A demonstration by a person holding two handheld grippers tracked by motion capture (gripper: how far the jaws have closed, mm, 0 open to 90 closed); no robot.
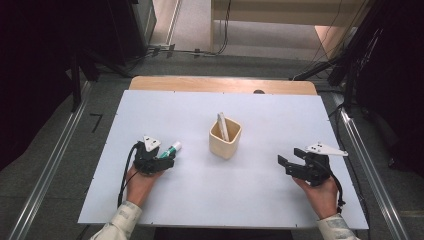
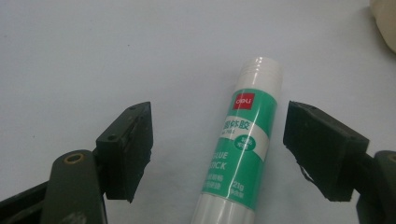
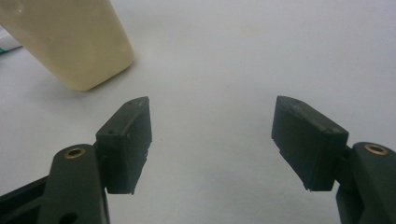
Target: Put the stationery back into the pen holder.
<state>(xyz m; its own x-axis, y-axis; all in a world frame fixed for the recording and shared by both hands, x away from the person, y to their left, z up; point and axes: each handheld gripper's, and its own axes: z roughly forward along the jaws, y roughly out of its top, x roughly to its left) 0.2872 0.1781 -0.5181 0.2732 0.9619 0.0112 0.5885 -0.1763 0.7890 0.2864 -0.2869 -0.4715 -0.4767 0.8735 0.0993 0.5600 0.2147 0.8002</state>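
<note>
A green and white glue stick [image 2: 243, 140] lies flat on the white table, its white cap pointing away from me. My left gripper [image 2: 217, 149] is open, its jaws standing either side of the stick without touching it. From above, the glue stick [image 1: 171, 149] pokes out past the left gripper [image 1: 162, 159] at the table's left. A cream square cup [image 1: 225, 137] stands mid-table with a white stick-like object [image 1: 222, 126] leaning inside. My right gripper [image 1: 289, 163] is open over bare table at the right, and its own view shows the cup [image 3: 70, 39] at upper left beyond the right gripper [image 3: 212, 144].
The white table sheet [image 1: 210, 195] lies on a wooden top whose far edge [image 1: 222, 83] shows. Metal rails [image 1: 50, 165] run along both sides on the floor. Dark equipment and cables stand beyond the far edge.
</note>
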